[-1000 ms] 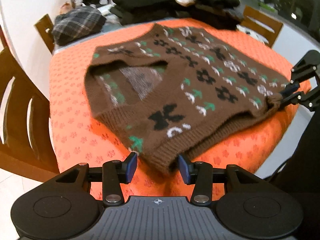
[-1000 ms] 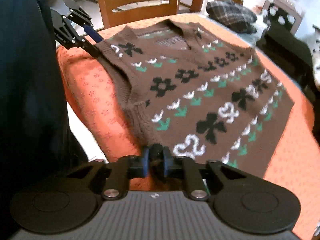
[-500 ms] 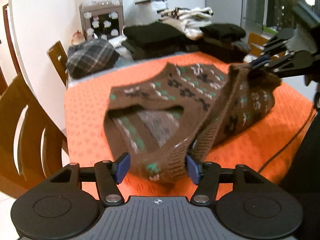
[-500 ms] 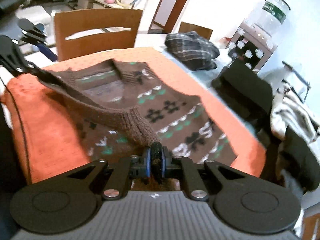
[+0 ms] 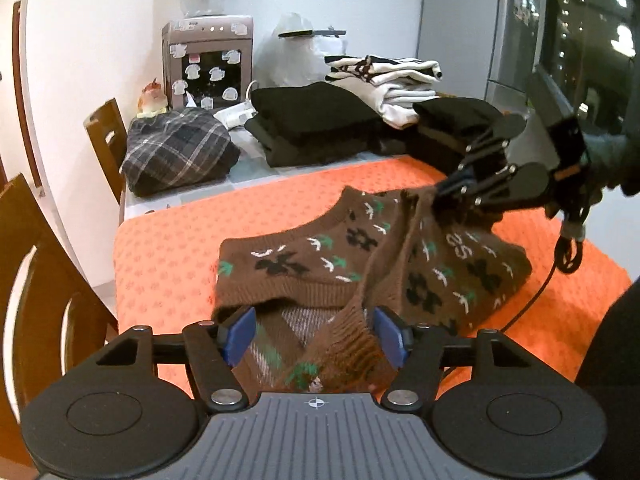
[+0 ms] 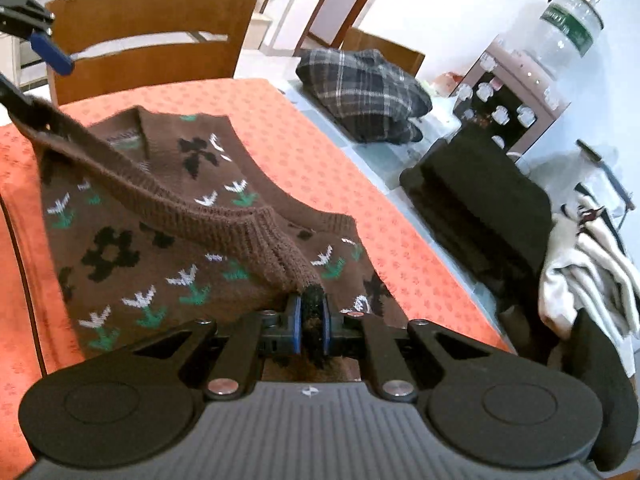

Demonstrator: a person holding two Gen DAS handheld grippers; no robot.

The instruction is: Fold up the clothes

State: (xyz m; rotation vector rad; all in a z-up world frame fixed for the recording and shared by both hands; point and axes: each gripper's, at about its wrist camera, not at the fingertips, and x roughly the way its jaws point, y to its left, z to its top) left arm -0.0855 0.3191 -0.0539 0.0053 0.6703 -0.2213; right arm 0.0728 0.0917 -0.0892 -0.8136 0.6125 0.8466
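Observation:
A brown knitted vest (image 5: 360, 256) with black flowers and green and white tulips lies on the orange cloth (image 5: 168, 248), one half folded over the other. My right gripper (image 6: 311, 320) is shut on the vest's ribbed hem (image 6: 224, 220) and holds it above the lower layer; it also shows in the left wrist view (image 5: 444, 196). My left gripper (image 5: 314, 338) has its blue pads wide apart with the vest's ribbed shoulder edge (image 5: 352, 344) lying between them. In the right wrist view the left gripper (image 6: 36, 80) is at the far left edge.
Folded black clothes (image 5: 320, 120), a white striped pile (image 5: 392, 80) and a plaid garment (image 5: 176, 148) lie at the table's far end. A water dispenser (image 5: 208, 56) stands behind. Wooden chairs (image 6: 148, 52) stand around the table.
My right gripper has carried the hem up and across, folding one half of the vest over the other. My left gripper has moved along with the shoulder edge, its jaws staying open.

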